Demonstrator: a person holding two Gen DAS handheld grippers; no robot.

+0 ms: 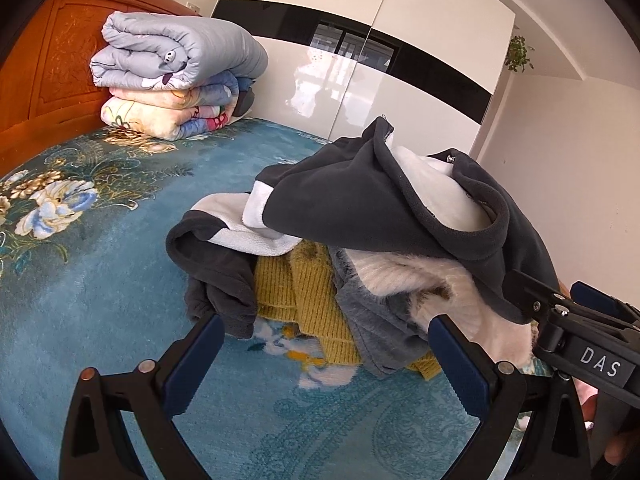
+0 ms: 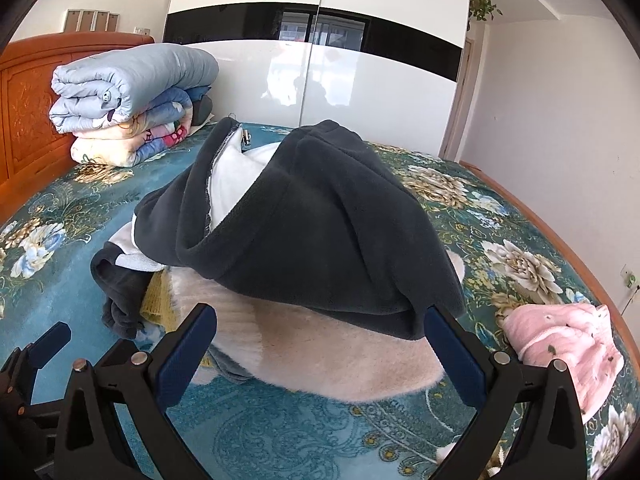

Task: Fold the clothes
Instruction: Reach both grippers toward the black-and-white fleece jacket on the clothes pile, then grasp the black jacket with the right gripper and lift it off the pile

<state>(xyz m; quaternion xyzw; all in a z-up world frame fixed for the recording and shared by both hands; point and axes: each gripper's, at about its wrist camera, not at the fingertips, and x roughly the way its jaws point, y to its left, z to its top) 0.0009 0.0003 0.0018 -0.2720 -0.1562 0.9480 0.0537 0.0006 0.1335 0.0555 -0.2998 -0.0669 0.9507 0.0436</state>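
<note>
A heap of clothes lies on the blue flowered bed cover (image 1: 100, 280). On top is a dark grey fleece jacket (image 1: 360, 196) with white lining, also in the right wrist view (image 2: 328, 224). Under it lie a mustard knit (image 1: 296, 292), a grey garment (image 1: 372, 332) and a pale pink fluffy garment (image 2: 332, 356). My left gripper (image 1: 326, 344) is open just in front of the heap's left side. My right gripper (image 2: 320, 332) is open, its fingers either side of the pink garment's near edge. The right gripper also shows at the right of the left wrist view (image 1: 580, 336).
Folded quilts (image 1: 172, 76) are stacked against the orange wooden headboard (image 1: 36, 80) at the back left. A white and black wardrobe (image 2: 320, 80) stands behind the bed. A folded pink garment (image 2: 568, 344) lies near the bed's right edge (image 2: 560, 240).
</note>
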